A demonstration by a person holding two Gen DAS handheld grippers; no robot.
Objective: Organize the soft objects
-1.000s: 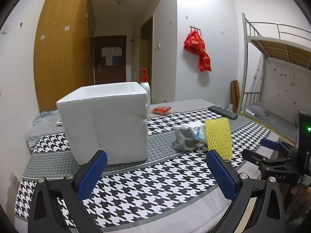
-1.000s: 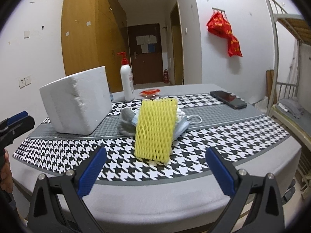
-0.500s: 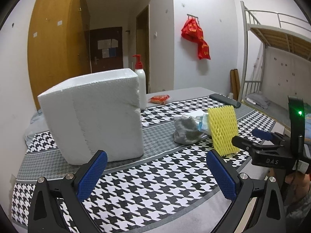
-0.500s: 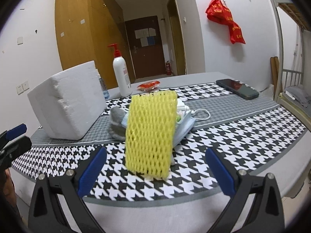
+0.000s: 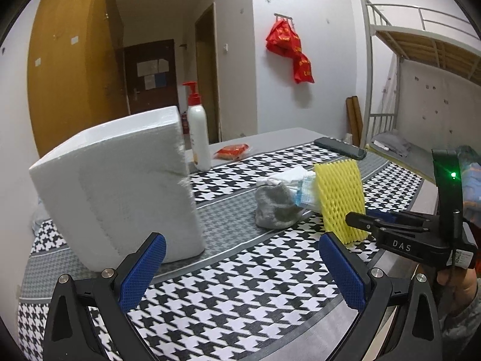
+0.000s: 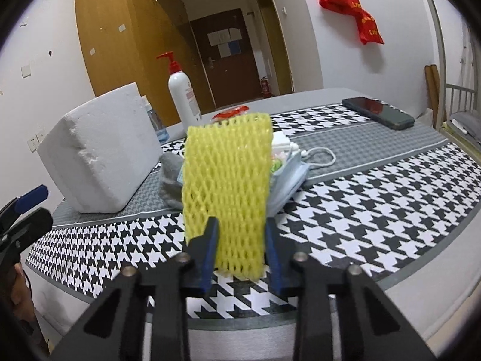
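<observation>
A yellow foam net [image 6: 228, 174] stands upright on the houndstooth tablecloth [image 6: 375, 204], leaning on a pile of soft things: a grey cloth [image 6: 170, 180] and a light blue mask pack [image 6: 288, 180]. My right gripper [image 6: 240, 228] is closing, with the net's lower end between its blue pads and squeezed narrower there. In the left wrist view the net [image 5: 339, 198] and grey cloth [image 5: 273, 207] lie right of centre, with the right gripper [image 5: 357, 218] at the net's foot. My left gripper [image 5: 240, 270] is open and holds nothing, low over the cloth in front of the white foam box [image 5: 120, 186].
The foam box [image 6: 99, 150] fills the table's left side. Behind it stand a red-capped pump bottle [image 6: 182, 96] and a red packet [image 5: 233, 152]. A phone [image 6: 378, 112] lies at the far right and a white cable [image 6: 321, 159] behind the pile. A bunk bed [image 5: 421, 60] stands to the right.
My right gripper moved in on the yellow net and its jaws went from wide open to closed around the net's lower end. My left gripper drifted nearer the foam box, still open.
</observation>
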